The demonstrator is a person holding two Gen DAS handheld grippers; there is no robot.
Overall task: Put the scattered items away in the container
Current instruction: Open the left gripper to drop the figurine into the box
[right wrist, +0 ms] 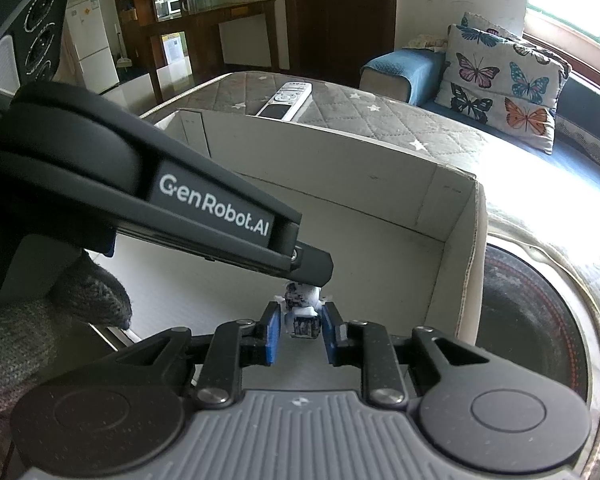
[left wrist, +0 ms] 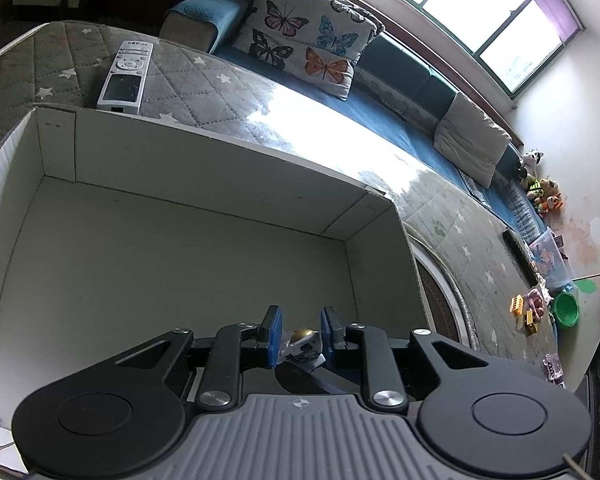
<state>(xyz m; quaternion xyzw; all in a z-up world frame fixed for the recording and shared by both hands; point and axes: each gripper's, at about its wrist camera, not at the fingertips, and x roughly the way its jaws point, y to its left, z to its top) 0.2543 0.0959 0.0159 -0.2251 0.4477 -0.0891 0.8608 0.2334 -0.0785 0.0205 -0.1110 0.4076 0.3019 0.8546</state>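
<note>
White-and-blue porcelain, a small gold-capped trinket [left wrist: 302,347], sits clamped between the blue pads of the left gripper [left wrist: 301,334], low over the floor of the white cardboard box [left wrist: 180,168]. Right gripper [right wrist: 300,330] grasps the same trinket's other end. Beyond both grippers, past the box's far wall, a silver remote control [left wrist: 126,76] lies on the quilted star-patterned cover [left wrist: 204,88].

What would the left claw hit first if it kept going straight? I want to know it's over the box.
Likely the bare white floor of the box, then its far wall. The left claw holds a small figurine; depth is uncertain.
</note>
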